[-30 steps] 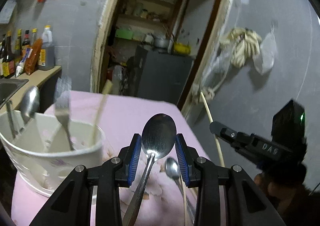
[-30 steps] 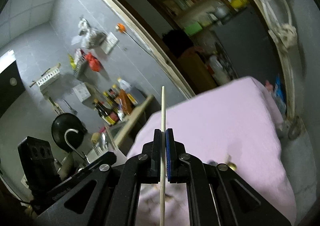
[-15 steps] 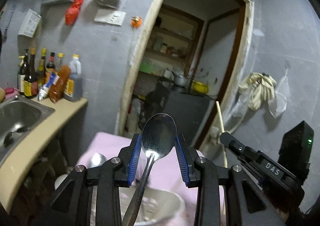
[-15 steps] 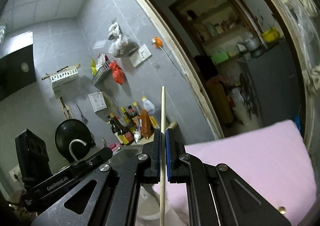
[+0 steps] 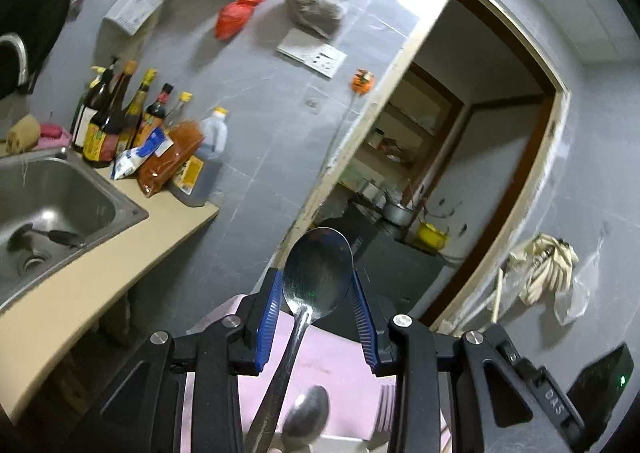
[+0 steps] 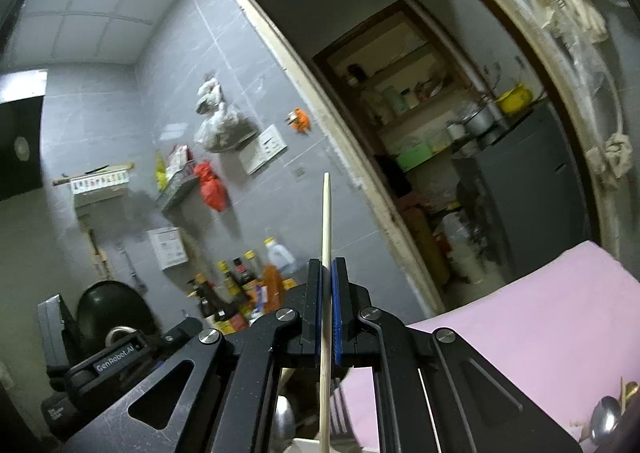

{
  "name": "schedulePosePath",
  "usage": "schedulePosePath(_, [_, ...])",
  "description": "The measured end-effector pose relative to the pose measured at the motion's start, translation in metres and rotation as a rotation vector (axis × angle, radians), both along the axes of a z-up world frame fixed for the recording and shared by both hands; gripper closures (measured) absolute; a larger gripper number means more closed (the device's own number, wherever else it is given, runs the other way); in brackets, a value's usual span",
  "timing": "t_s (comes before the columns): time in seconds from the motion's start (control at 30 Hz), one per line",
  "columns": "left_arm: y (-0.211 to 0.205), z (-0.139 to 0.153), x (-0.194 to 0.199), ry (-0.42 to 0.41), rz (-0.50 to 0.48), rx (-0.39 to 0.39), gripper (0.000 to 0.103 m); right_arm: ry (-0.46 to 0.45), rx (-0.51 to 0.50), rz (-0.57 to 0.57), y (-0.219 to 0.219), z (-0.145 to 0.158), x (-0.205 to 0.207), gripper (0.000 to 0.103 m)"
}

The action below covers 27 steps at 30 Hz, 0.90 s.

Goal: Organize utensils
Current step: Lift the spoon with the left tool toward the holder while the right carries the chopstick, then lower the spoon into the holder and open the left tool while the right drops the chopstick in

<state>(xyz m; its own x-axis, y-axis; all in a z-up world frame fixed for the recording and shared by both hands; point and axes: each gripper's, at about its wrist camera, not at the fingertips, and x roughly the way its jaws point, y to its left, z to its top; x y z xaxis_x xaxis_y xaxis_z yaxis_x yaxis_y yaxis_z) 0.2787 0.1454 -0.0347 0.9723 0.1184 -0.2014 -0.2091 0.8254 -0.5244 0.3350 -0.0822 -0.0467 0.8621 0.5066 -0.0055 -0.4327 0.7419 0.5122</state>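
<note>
Left gripper (image 5: 317, 319): blue pads pinch a metal spoon (image 5: 316, 277) at the sides of its bowl, bowl upward, handle slanting down between the fingers. Below it, a second spoon (image 5: 306, 421) stands just beside the handle, above the pink tablecloth (image 5: 328, 357). Right gripper (image 6: 327, 313): pads pressed together on a wooden chopstick (image 6: 326, 253), held upright, tip above the pads. Another spoon (image 6: 604, 419) lies at the near right corner of the pink-covered table. Bottles (image 5: 120, 121) stand at the counter's back edge beside the sink (image 5: 52, 189).
</note>
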Motion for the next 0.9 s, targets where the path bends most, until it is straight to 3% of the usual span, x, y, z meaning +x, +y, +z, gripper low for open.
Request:
schedulePosePath(0.2, [0.006,-0.014,0.005,-0.036,-0.01,-0.063,0.07,0.014,-0.025,-0.063,0.004,-0.008,0.002,0.099])
schedulePosePath(0.6, [0.01,-0.026,0.001,-0.073,-0.051,-0.139,0.07,0.039,-0.03,-0.071,0.006,-0.018,0.006,0.099])
schedulePosePath(0.9, [-0.009,-0.036,0.002,-0.07,-0.049,-0.058,0.07,0.05,-0.006,-0.05,0.006,-0.035,0.005,0.099])
